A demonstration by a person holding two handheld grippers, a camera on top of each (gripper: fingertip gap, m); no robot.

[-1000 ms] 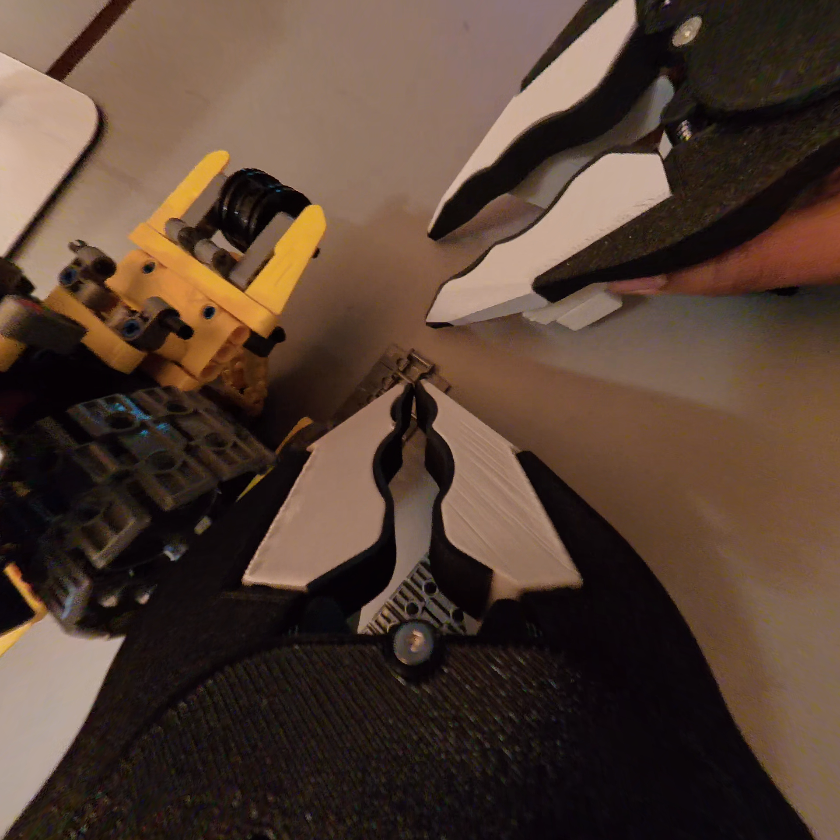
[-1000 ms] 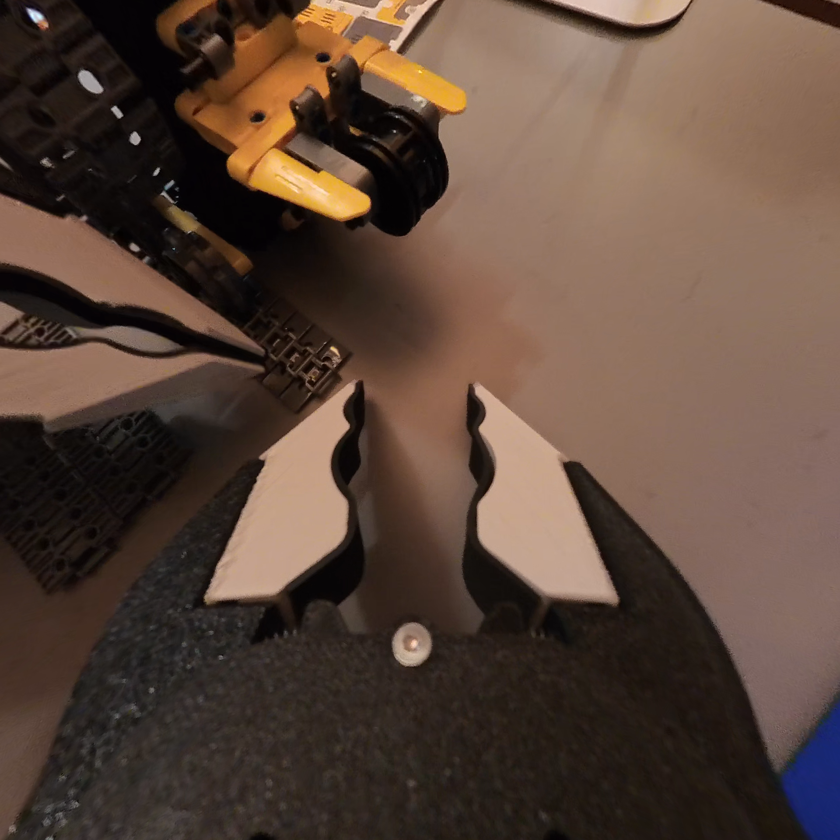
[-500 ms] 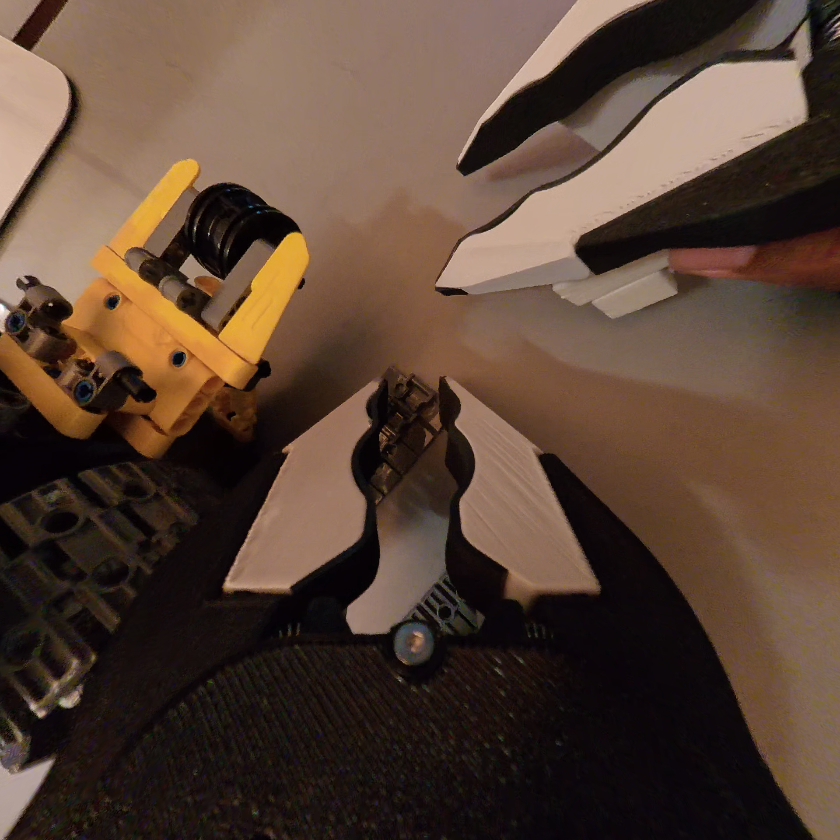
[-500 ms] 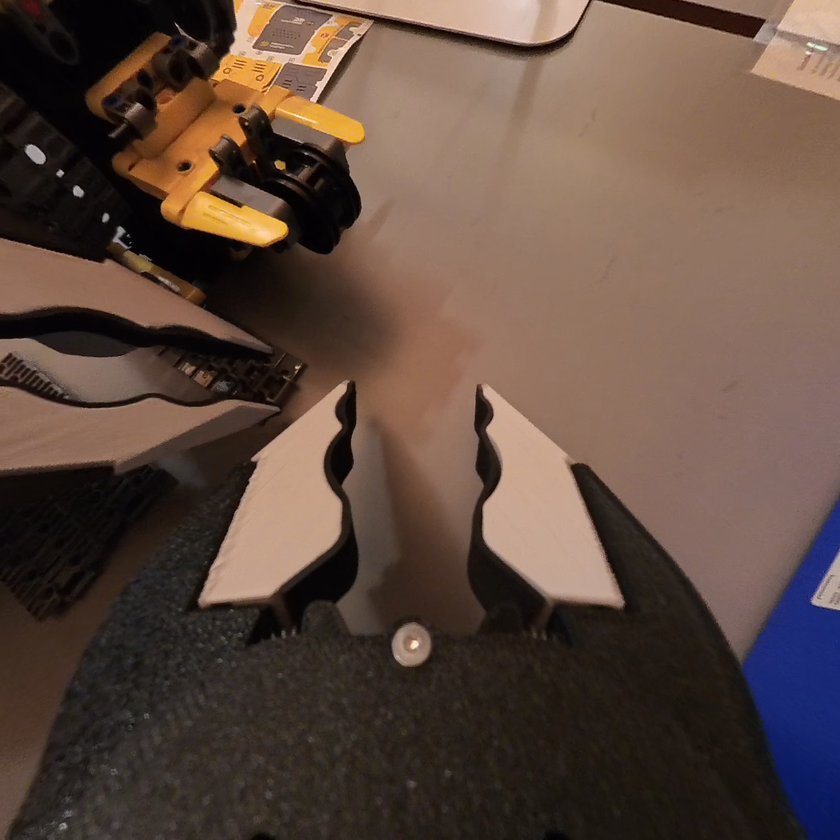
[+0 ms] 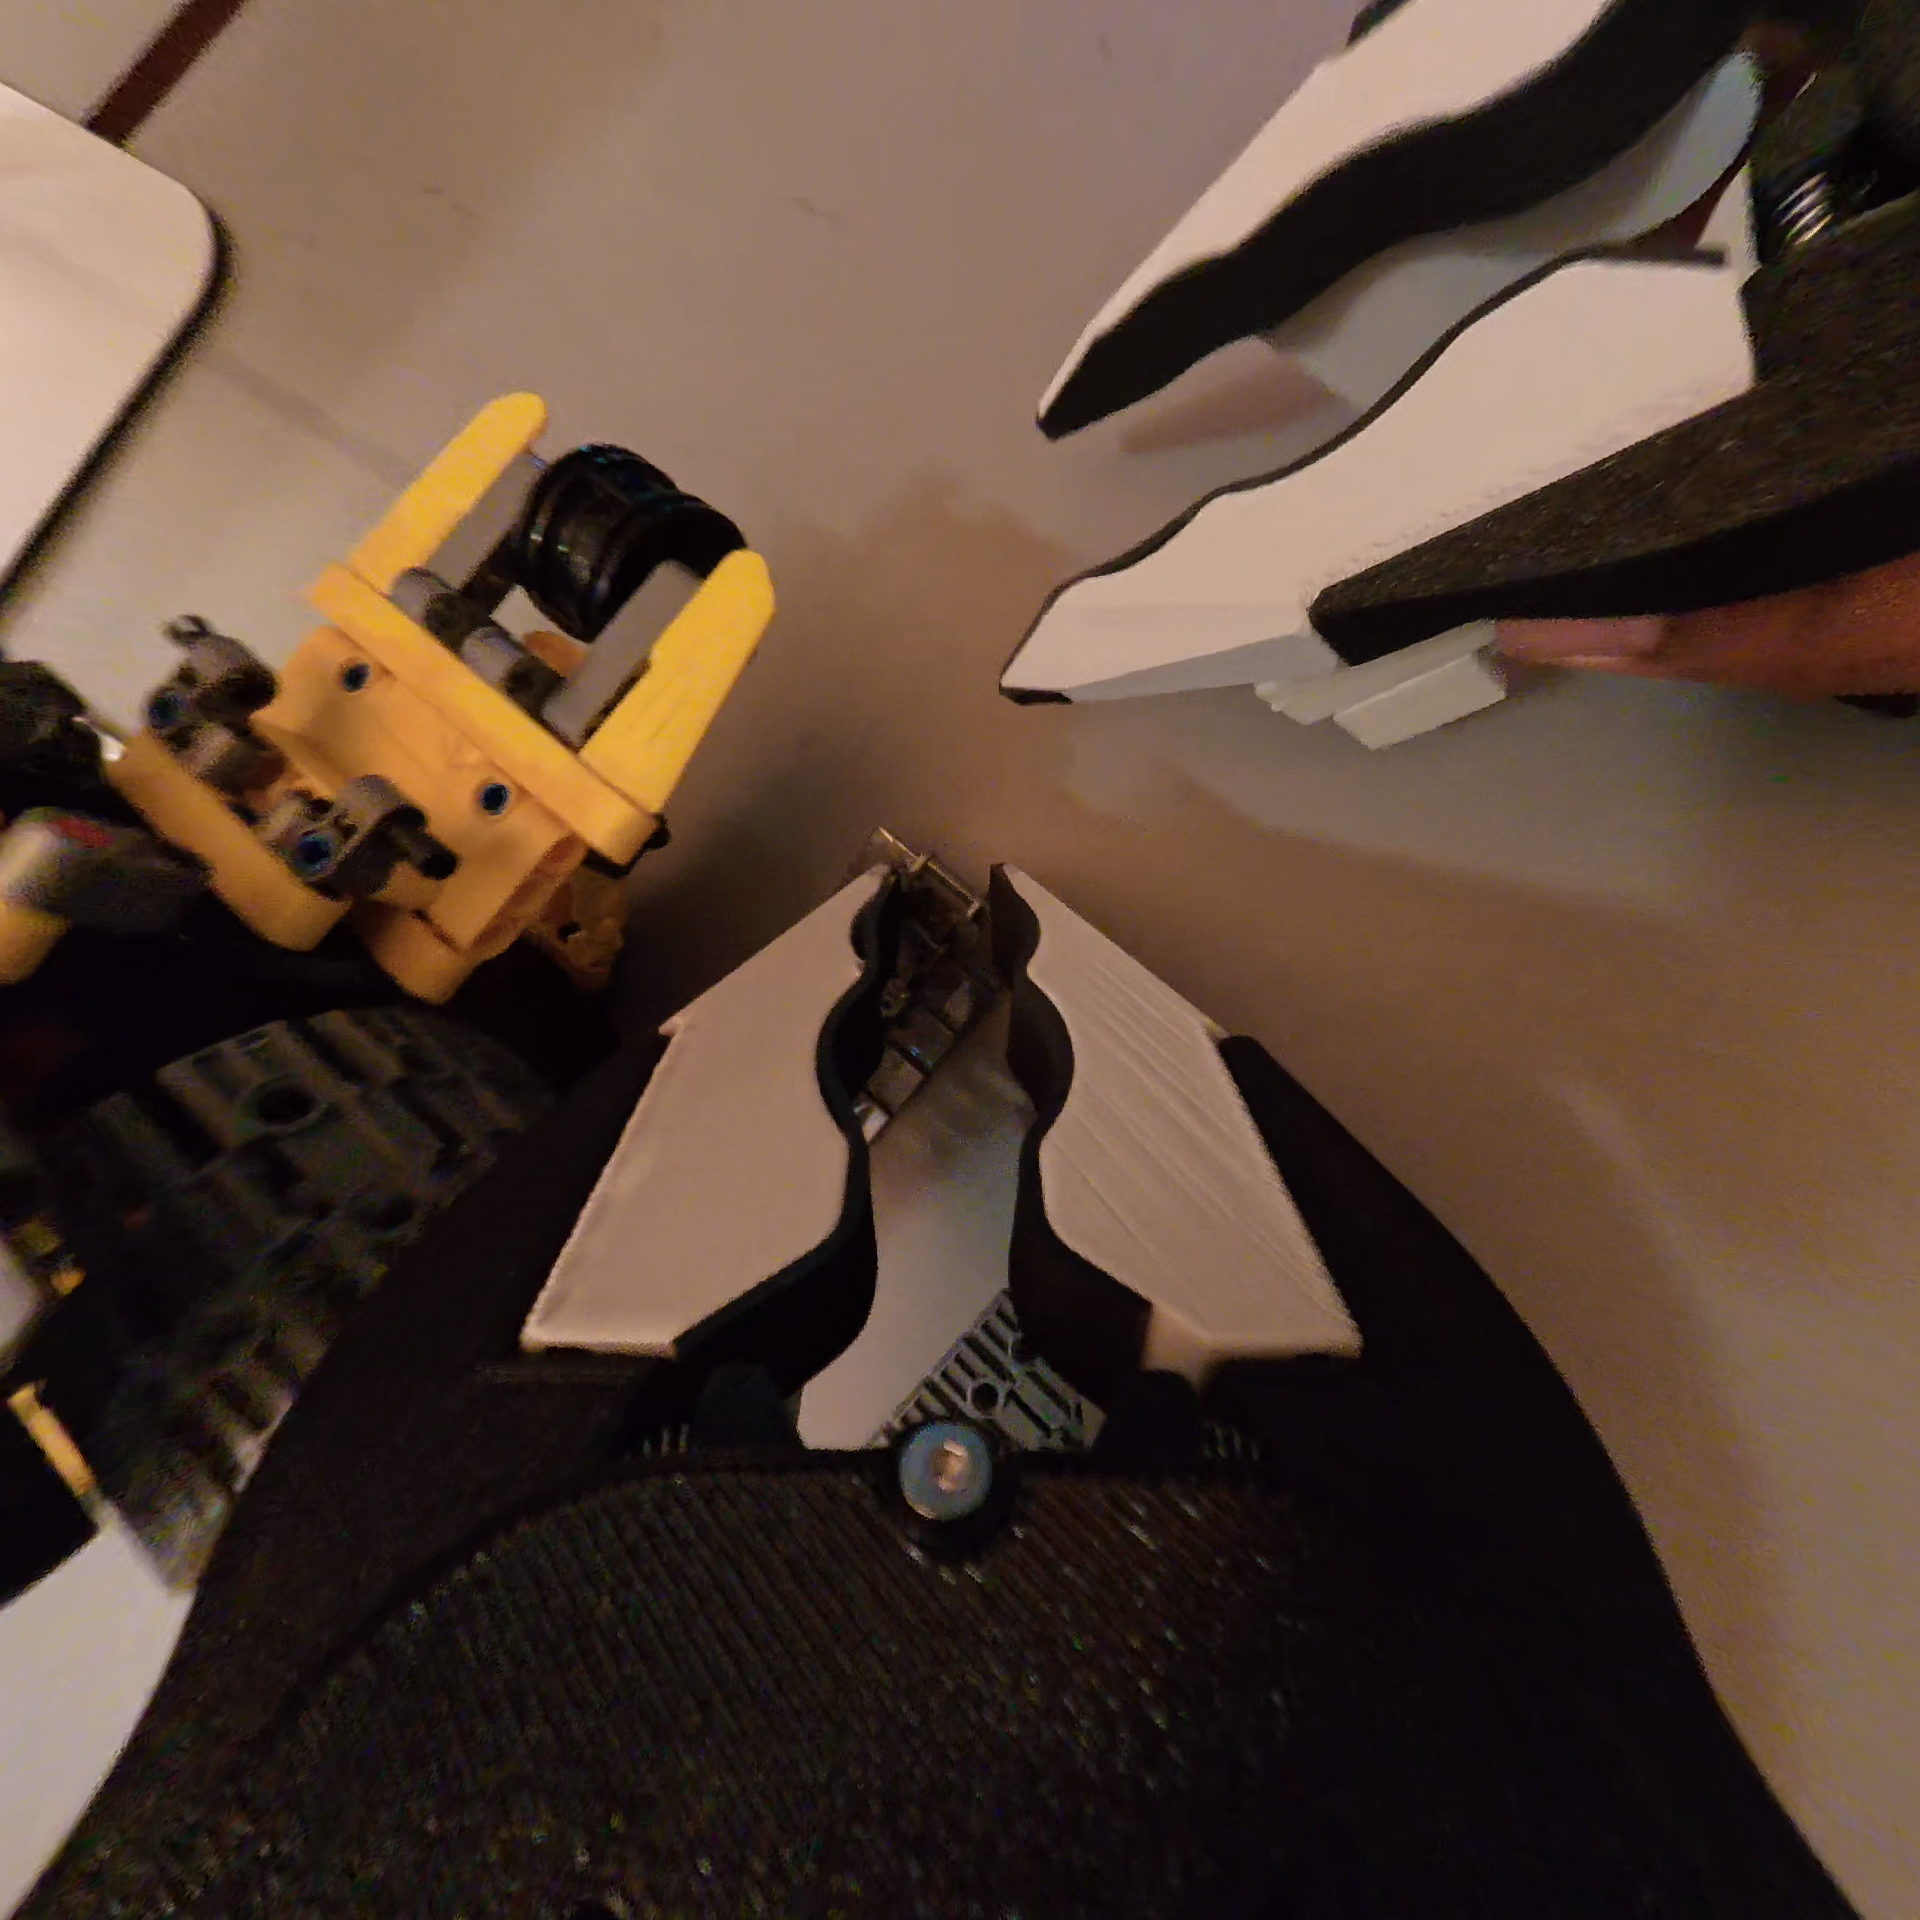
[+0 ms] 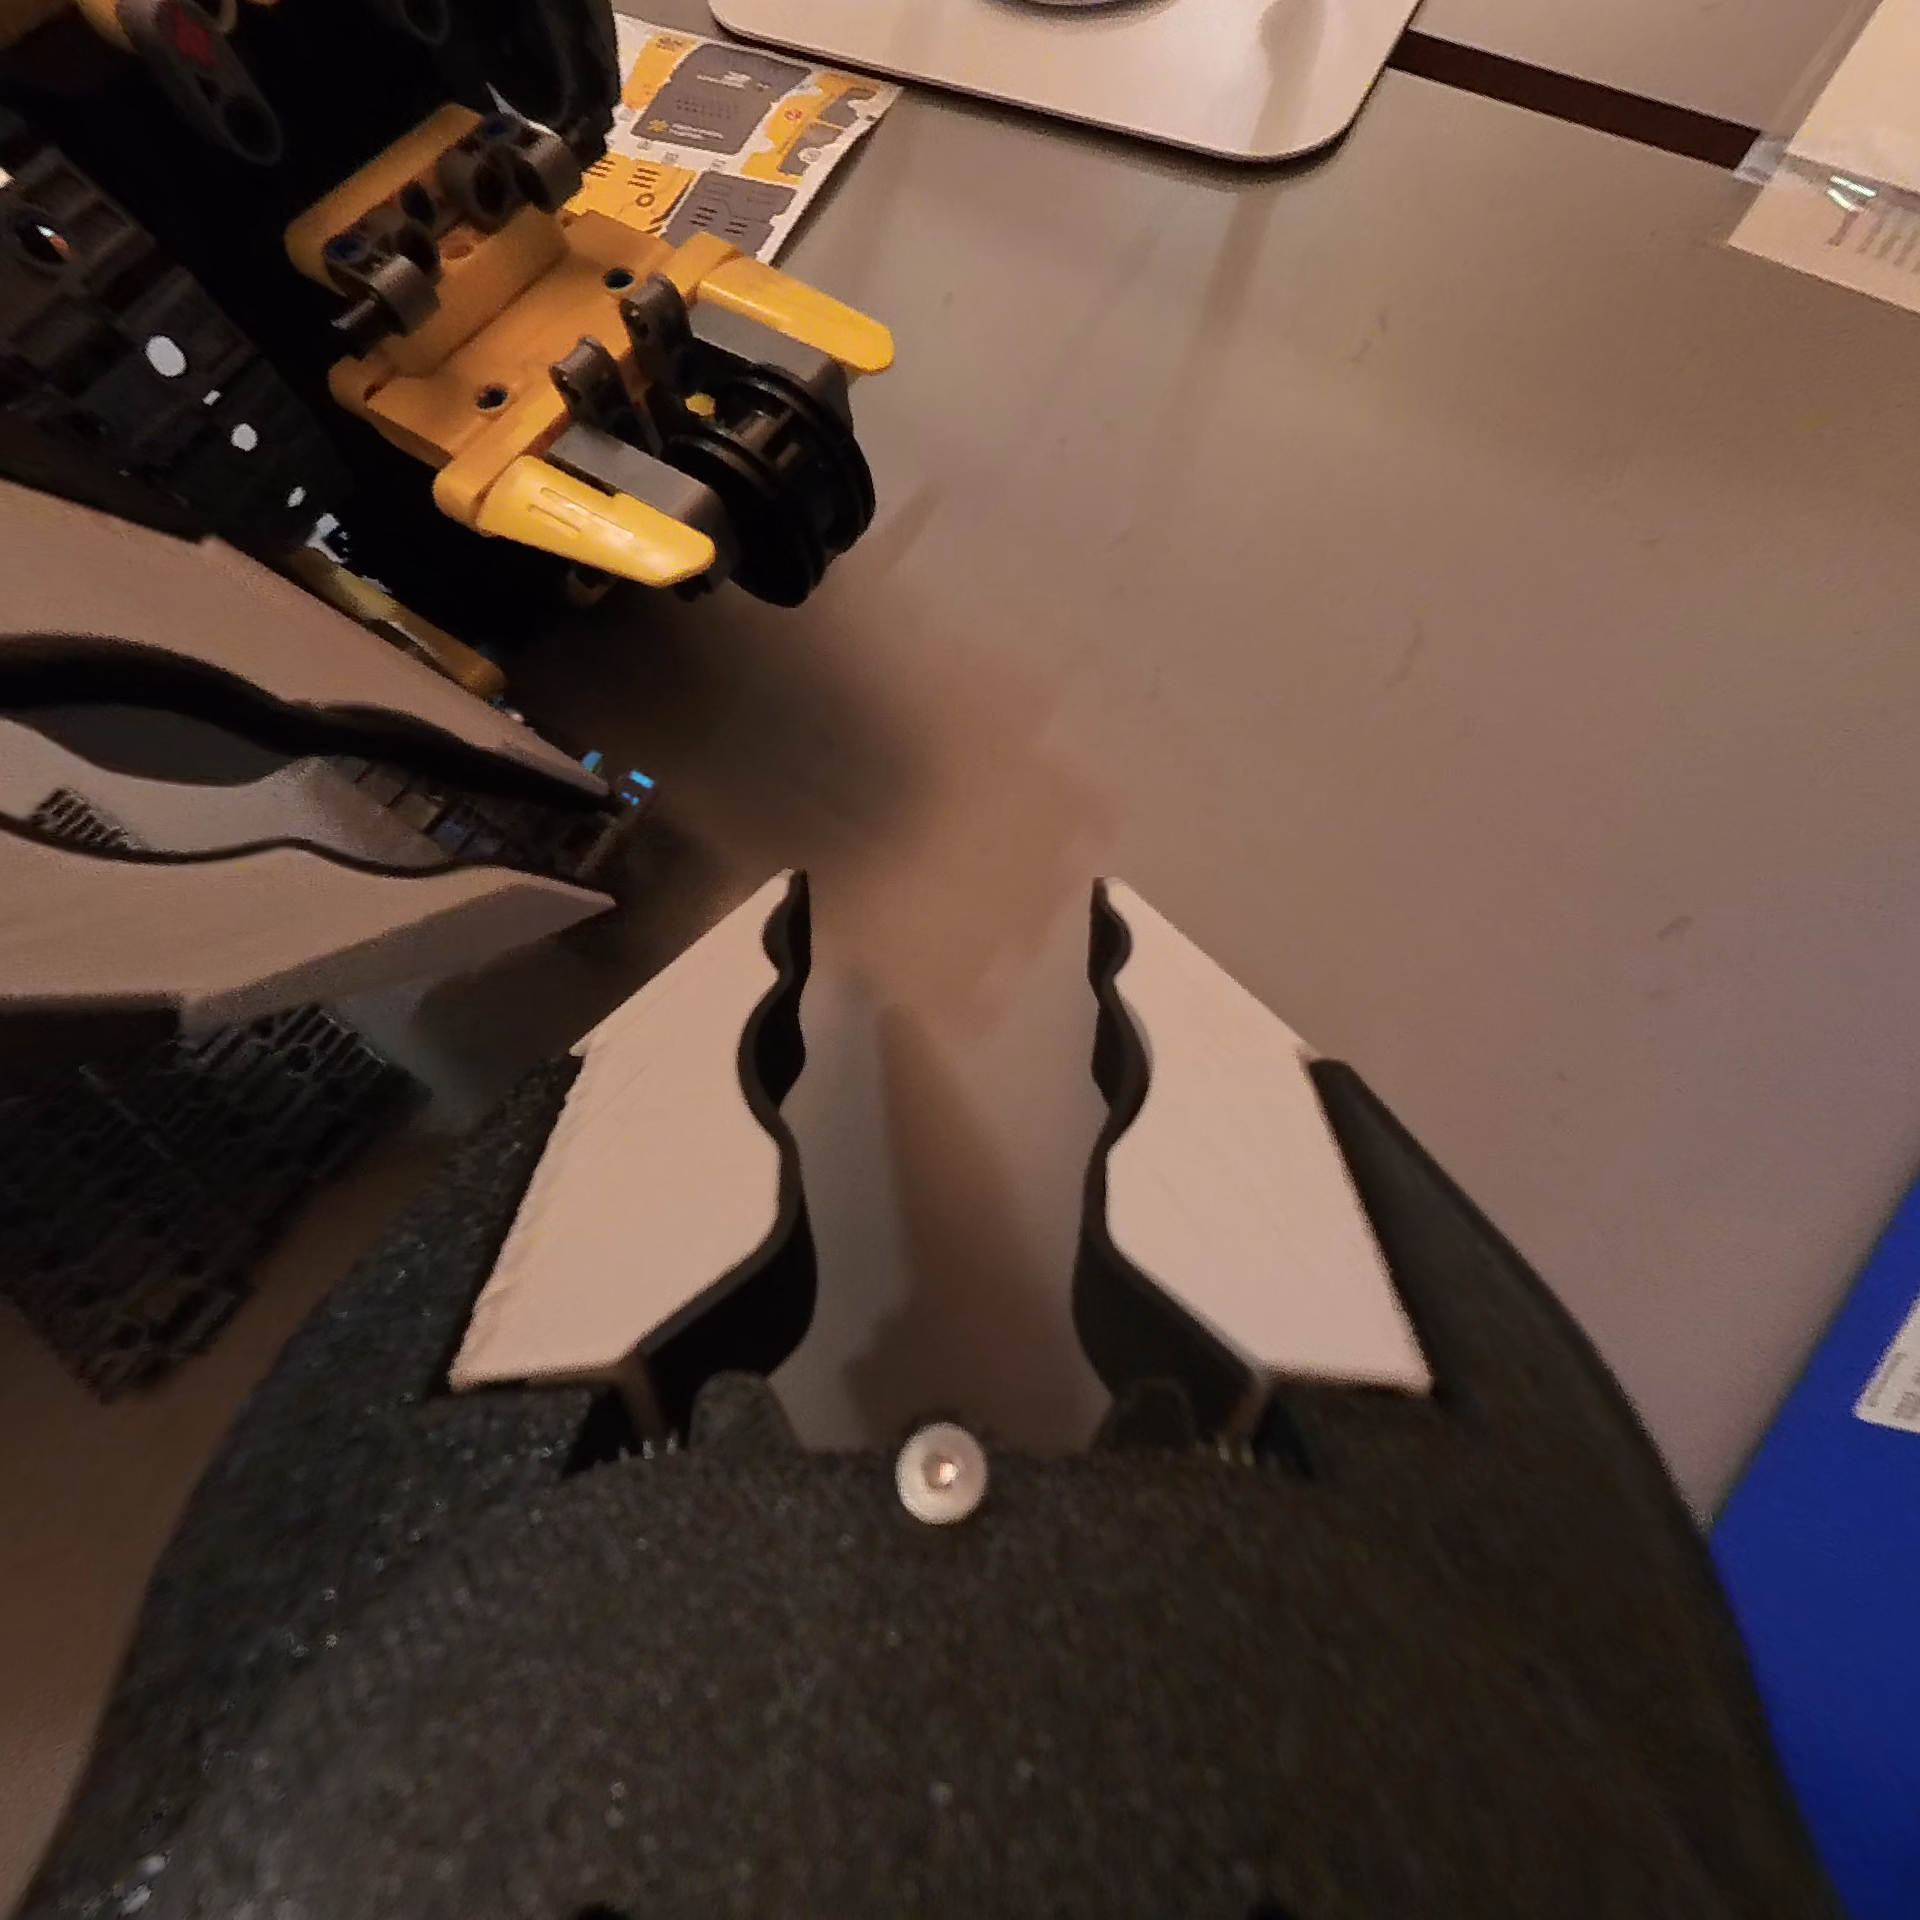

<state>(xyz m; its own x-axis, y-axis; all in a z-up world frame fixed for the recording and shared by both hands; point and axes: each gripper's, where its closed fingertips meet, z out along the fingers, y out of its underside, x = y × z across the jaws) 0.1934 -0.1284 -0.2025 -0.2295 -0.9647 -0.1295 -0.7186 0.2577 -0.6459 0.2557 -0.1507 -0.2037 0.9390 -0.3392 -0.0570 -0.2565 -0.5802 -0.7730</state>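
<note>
1. Left gripper (image 5: 940,883) of mine has its jaws parted a little, with the end of a grey track strip (image 5: 928,971) lying in the gap between the fingertips; I cannot tell whether the pads touch it
2. That grey track strip runs back under the gripper, and another ribbed piece of it shows near the screw at the base of the fingers
3. My right gripper (image 6: 948,902) has its jaws wide apart with only bare table (image 6: 1455,623) between them; it holds nothing
4. From the left wrist view, the right gripper sits up and to the right, well apart from the strip, with a person's finger (image 5: 1704,649) at its lower edge
5. Just left of my left gripper stands a yellow brick-built assembly (image 5: 499,727) with two prongs framing a black wheel (image 5: 613,535)
6. Below that assembly lies a dark grey linked track (image 5: 270,1164), blurred
7. Farther off in the right wrist view I see a printed sheet (image 6: 727,114) in yellow and grey beside a flat pale base (image 6: 1195,73) with rounded corners, and a blue object (image 6: 1829,1507) at the right edge
</note>
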